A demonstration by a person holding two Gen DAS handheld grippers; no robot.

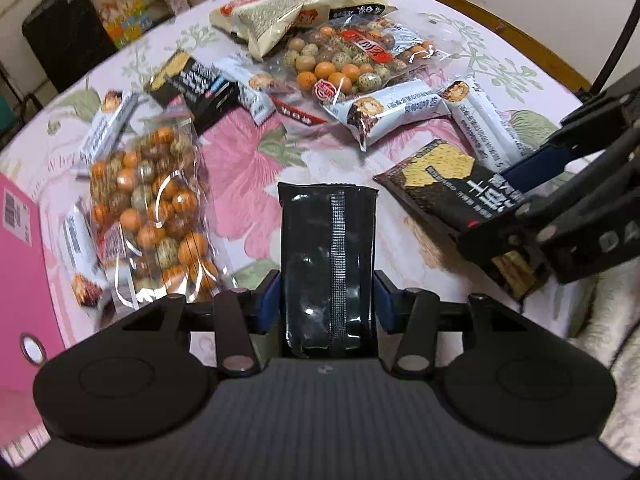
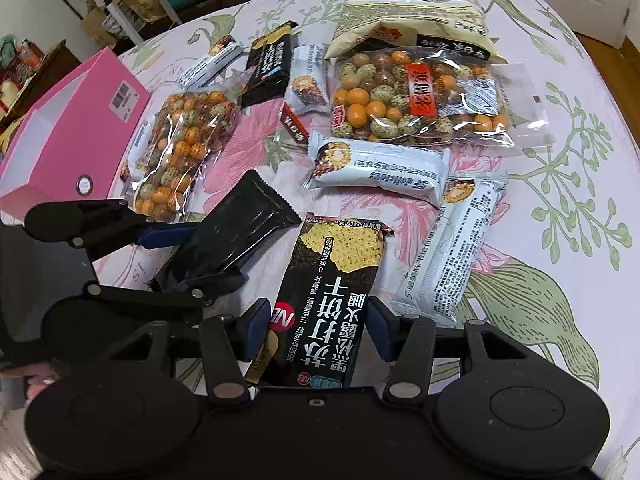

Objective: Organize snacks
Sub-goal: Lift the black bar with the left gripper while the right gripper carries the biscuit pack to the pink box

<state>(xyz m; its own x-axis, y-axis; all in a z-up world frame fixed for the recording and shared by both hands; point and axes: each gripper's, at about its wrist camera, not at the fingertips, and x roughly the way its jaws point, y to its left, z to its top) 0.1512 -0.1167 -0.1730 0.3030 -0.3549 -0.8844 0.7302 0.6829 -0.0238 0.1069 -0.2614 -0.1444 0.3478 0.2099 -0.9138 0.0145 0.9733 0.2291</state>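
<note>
Snacks, assorted, spread on a flowered tablecloth [image 2: 560,92]. Left to right: pink box [image 2: 76,120] at the left edge; black packet [image 1: 328,256] held in the left gripper [image 1: 326,300], long axis running straight out from the jaws; cracker packet [image 2: 332,300] clamped likewise in the right gripper [image 2: 316,328]. The box lies left of both packets and is judged nearer the left hand. Loose bags of coated nuts [image 2: 416,100] and pale bars [image 2: 376,168] are left beyond.

Snack packs [image 2: 376,168] crowd the tablecloth [image 2: 560,240]
</note>
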